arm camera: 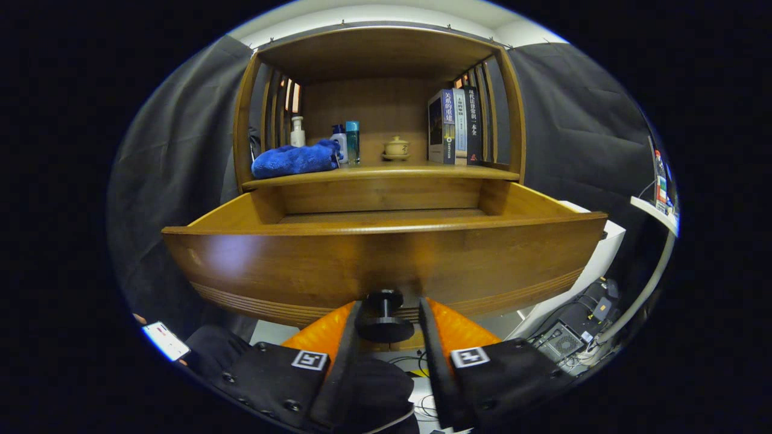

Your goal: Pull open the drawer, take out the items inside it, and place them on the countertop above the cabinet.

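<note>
Gripper view, drawer: the curved-front brown wooden drawer (pixel 386 259) is pulled well out of the brown wooden cabinet (pixel 380 60), far enough that you look over its front edge at a strip of the floor board near the back wall.
Knob: the round dark knob (pixel 384 319) sits at the middle of the drawer front's lower edge, right between the two fingers.
Gripper (pixel 389 322): the fingers sit close on either side of the knob and look pinched onto it, which makes sense since that's the only handle to pull by. Contact on the right one is a bit hard to call though.
Items inside: can't tell. The front wall hides most of the inside, and the bit of floor that shows looks bare.
Countertop (pixel 386 173): the shelf surface right above the drawer. A crumpled blue cloth (pixel 295 160) lies at its left end, with a white pump bottle (pixel 297 131) and two small blue-topped bottles (pixel 347 141) behind it, a little ceramic lidded cup (pixel 396 147) mid-shelf, and upright books (pixel 455 126) against the right side.
My guess: the pull is about done, next is letting go and reaching over the front edge.
</note>
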`<state>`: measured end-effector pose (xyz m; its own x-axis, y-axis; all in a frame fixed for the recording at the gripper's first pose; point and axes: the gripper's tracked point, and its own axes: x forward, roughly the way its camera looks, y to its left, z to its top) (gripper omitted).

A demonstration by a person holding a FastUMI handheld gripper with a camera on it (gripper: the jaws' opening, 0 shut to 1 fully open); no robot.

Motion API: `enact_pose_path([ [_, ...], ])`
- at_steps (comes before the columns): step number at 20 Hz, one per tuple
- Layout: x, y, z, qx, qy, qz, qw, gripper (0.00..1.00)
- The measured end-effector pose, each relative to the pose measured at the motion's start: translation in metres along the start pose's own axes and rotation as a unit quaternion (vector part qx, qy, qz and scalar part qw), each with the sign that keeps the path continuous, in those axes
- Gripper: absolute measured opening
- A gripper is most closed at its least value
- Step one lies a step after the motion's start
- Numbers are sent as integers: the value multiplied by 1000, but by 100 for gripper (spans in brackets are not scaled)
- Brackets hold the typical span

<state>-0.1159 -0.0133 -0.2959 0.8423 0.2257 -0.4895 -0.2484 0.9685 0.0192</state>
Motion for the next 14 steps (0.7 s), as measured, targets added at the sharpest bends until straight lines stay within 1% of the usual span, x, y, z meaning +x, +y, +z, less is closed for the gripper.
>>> enact_pose_path([
  [2,-13,-1,11,-5,3,0,1000,78],
  [3,-18,0,19,-6,4,2,1000,82],
  [6,-29,-1,56,-3,-5,5,1000,88],
  [9,-26,-4,98,16,-15,14,1000,90],
  [11,-12,-9,118,20,-8,12,1000,92],
  [12,-3,-16,125,23,3,1,1000,93],
  [13,8,-16,130,25,11,1,1000,95],
  [14,21,-14,135,30,23,7,999,96],
])
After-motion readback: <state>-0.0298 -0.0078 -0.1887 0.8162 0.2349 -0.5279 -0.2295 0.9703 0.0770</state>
